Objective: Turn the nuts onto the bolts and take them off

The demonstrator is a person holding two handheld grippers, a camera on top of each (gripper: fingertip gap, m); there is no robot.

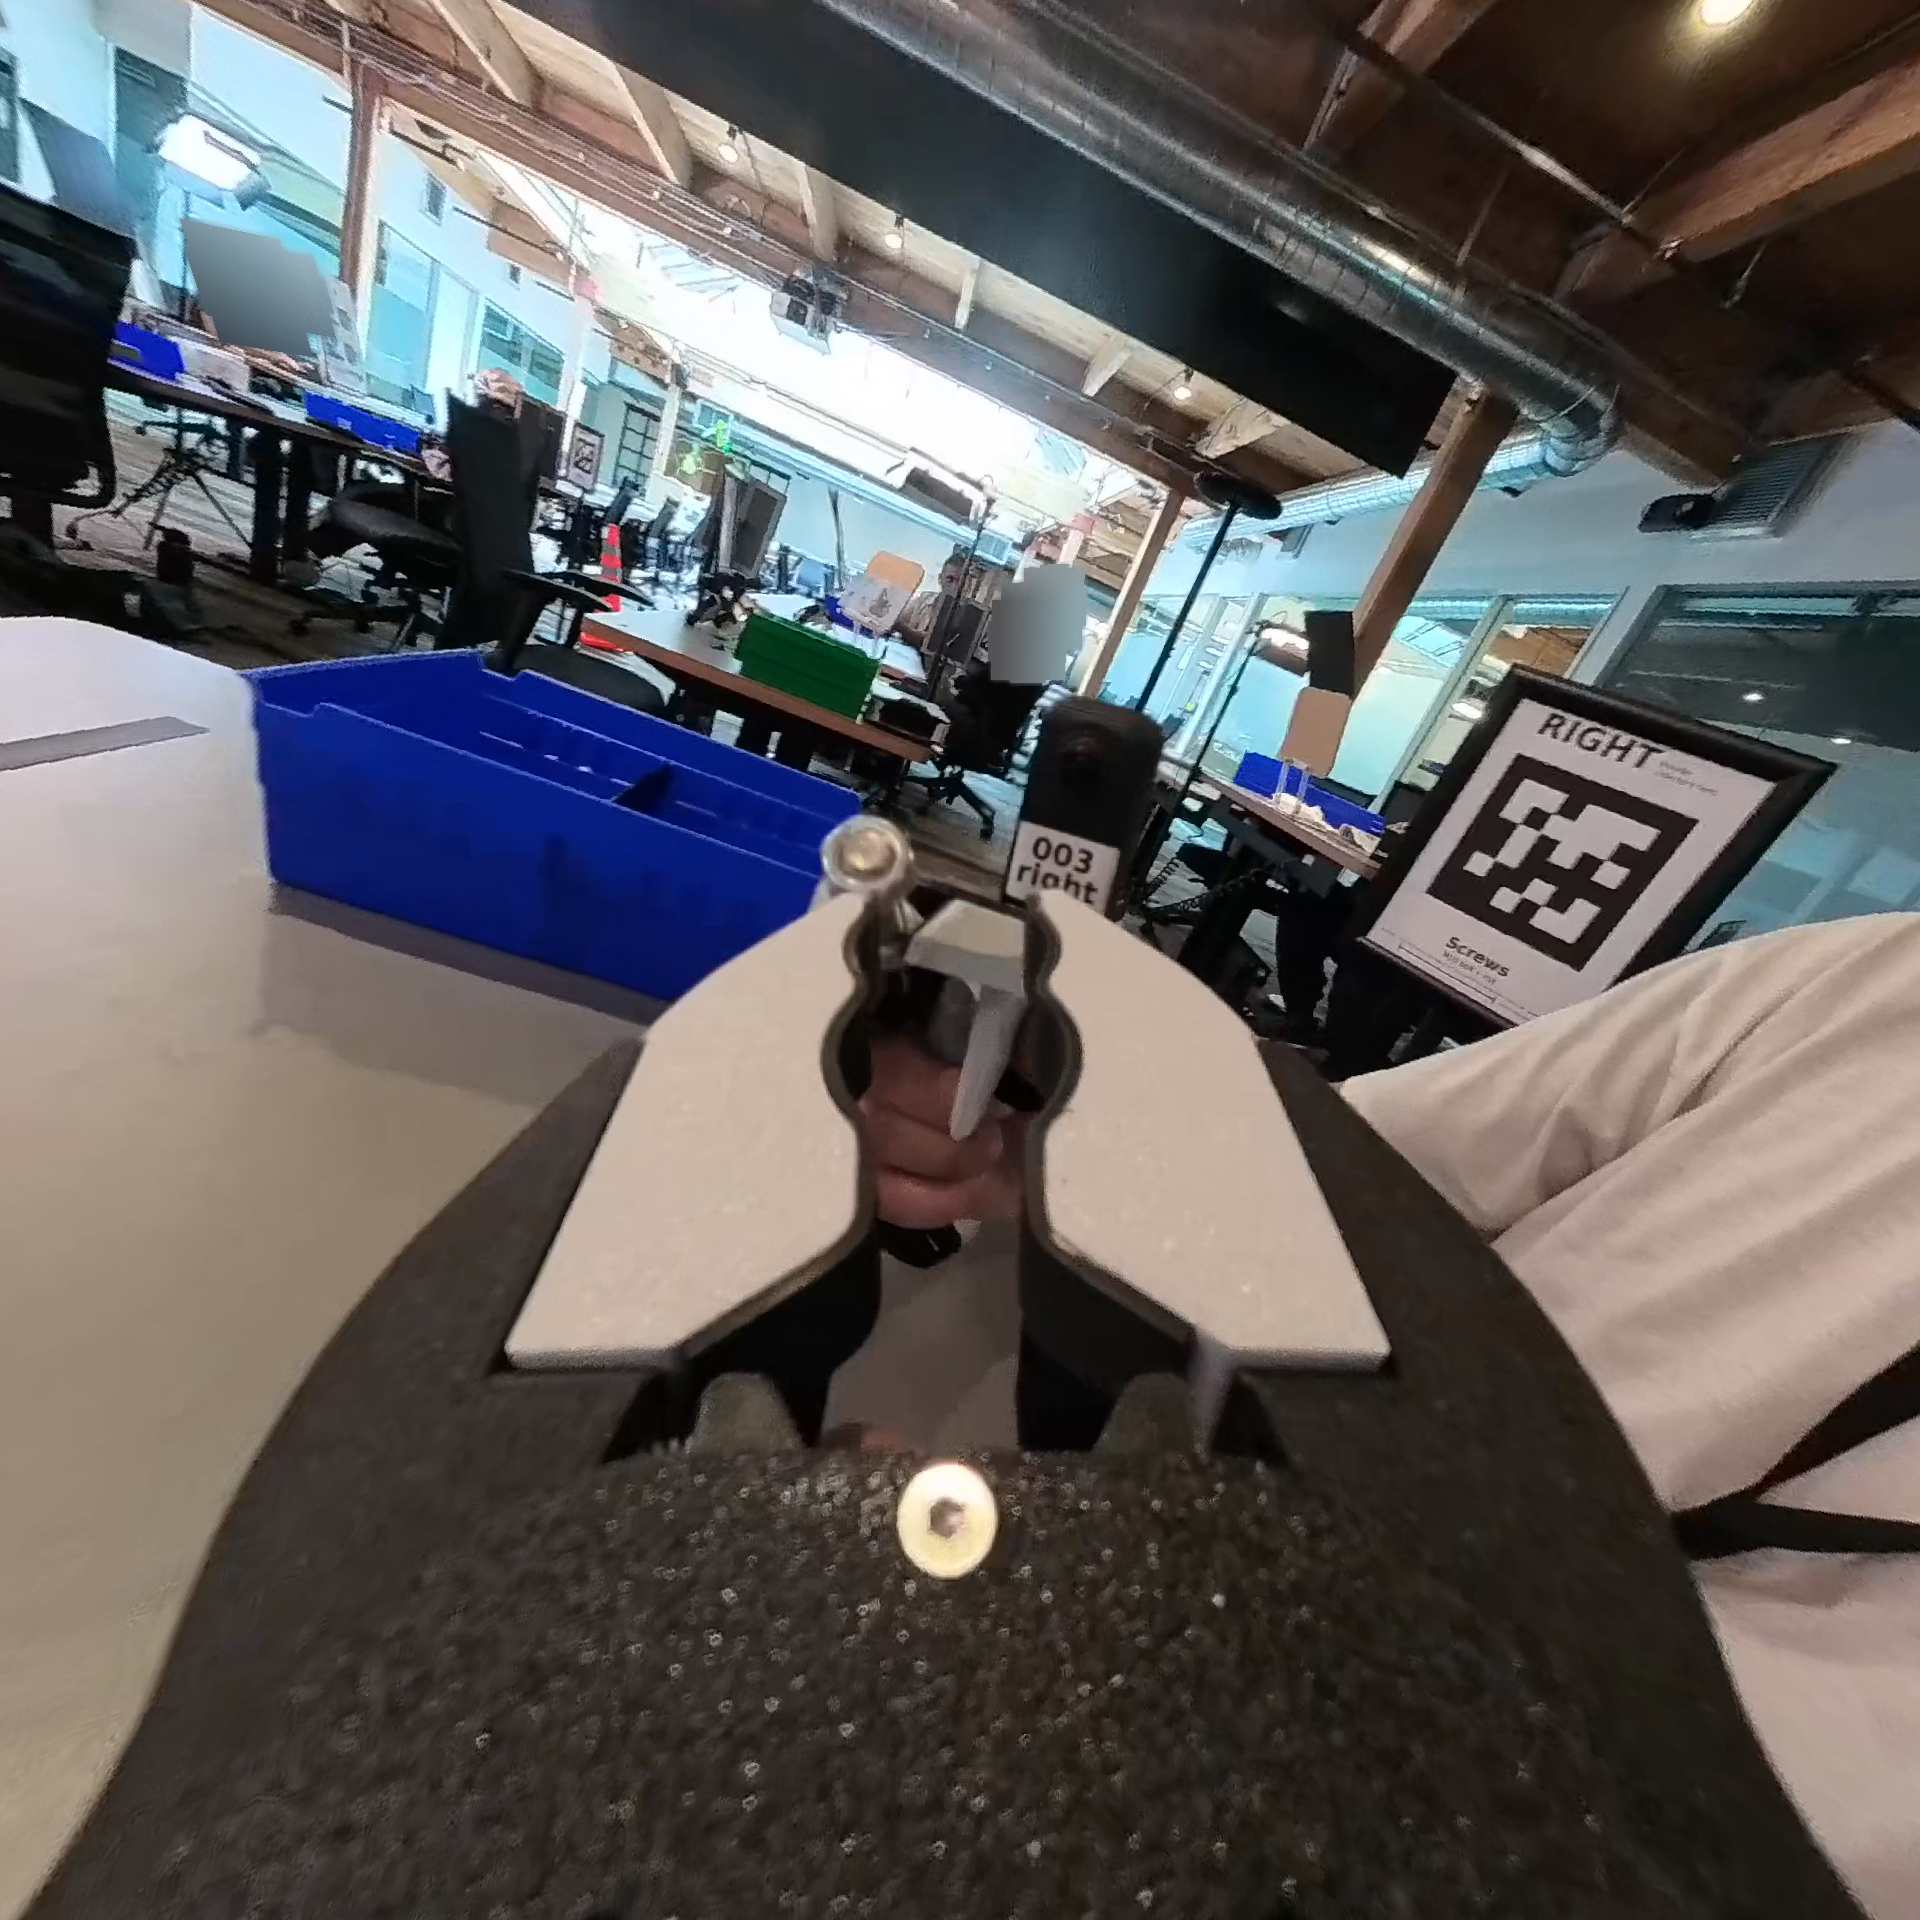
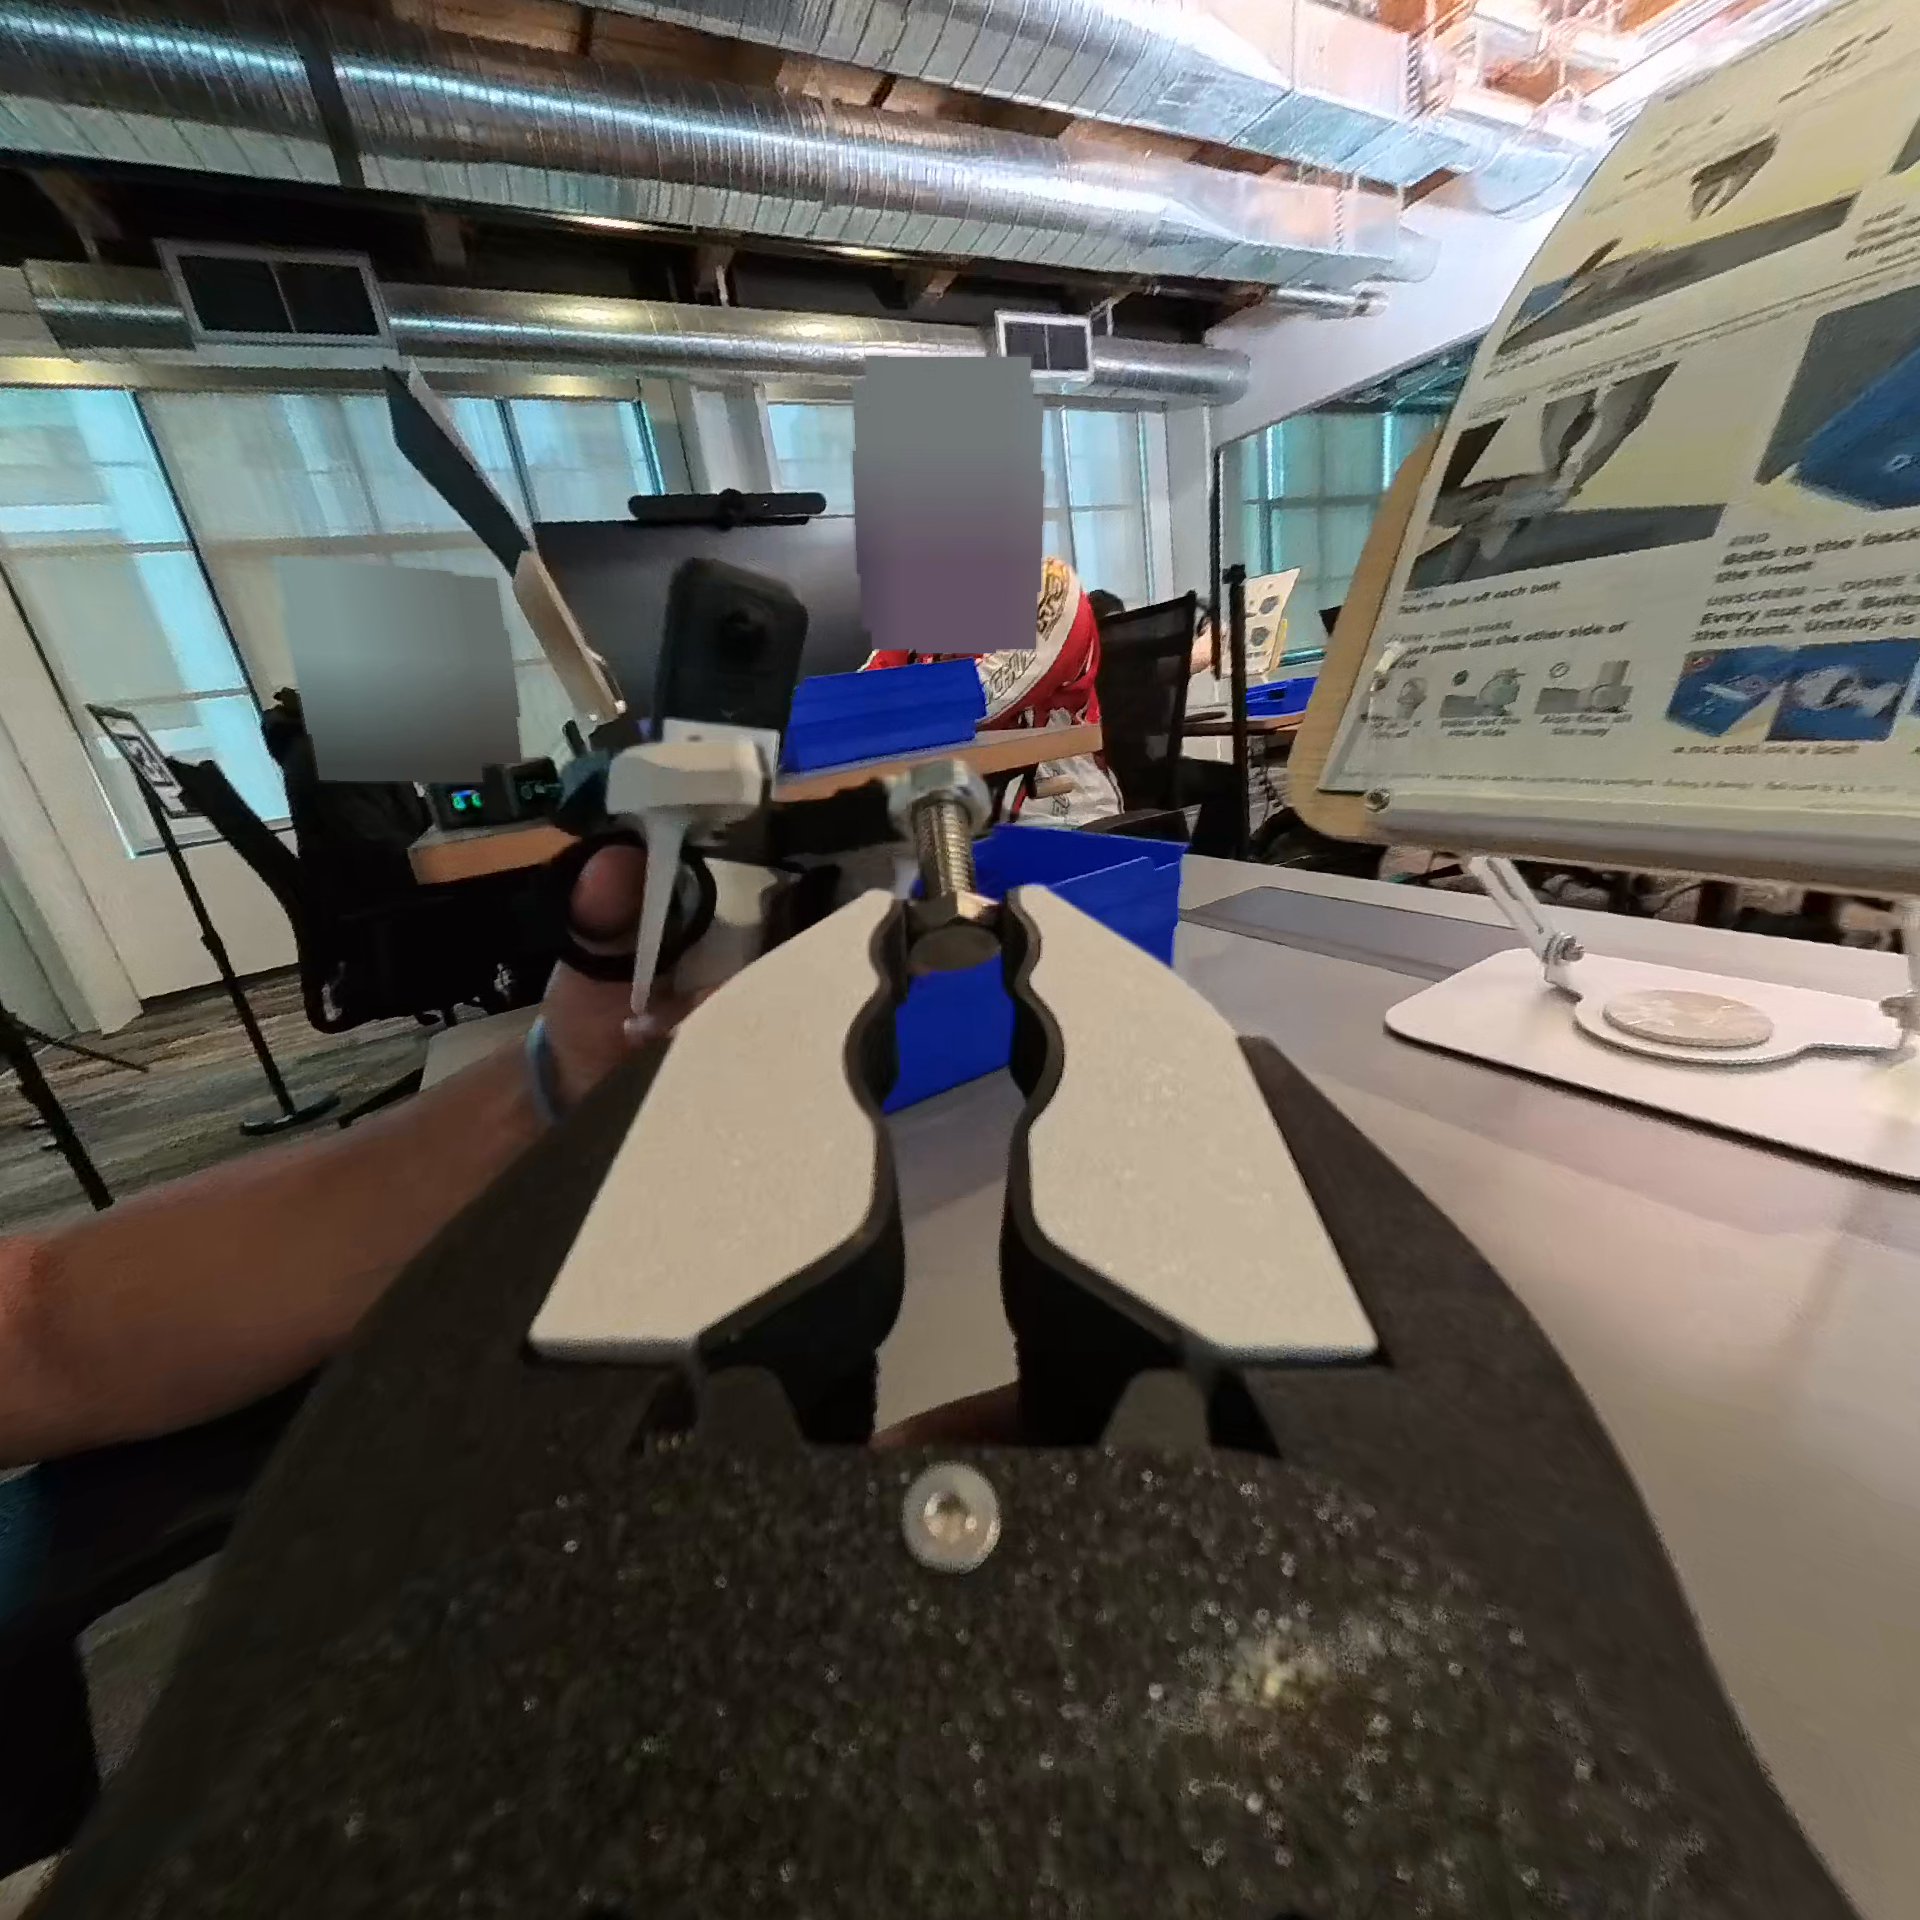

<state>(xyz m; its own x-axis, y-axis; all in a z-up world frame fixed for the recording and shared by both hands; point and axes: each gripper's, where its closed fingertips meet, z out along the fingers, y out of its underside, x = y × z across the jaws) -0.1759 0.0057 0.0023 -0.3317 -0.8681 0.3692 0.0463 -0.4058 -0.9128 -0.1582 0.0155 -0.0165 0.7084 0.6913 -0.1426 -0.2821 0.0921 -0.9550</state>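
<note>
A steel bolt (image 2: 942,844) is held in the air above the grey table (image 2: 1558,1299). My right gripper (image 2: 953,906) is shut on its hex head (image 2: 951,925), and the threaded shaft points away from it. A nut (image 2: 940,788) sits at the far end of the shaft. My left gripper (image 2: 868,818) reaches in from the left, blurred, with its fingers at the shaft just under the nut. In the left wrist view the nut (image 1: 862,847) stands above the tip of the left finger. The left gripper (image 1: 945,925) has its jaws apart, wider than the shaft (image 1: 890,935).
A blue bin (image 1: 499,790) stands on the table (image 1: 208,1195) behind the grippers; it also shows in the right wrist view (image 2: 1081,883). A framed marker sign (image 1: 1569,842) stands at the right. An instruction sheet (image 2: 1662,499) on a white stand (image 2: 1507,1023) is at the right. The grippers are tip to tip, or close to it.
</note>
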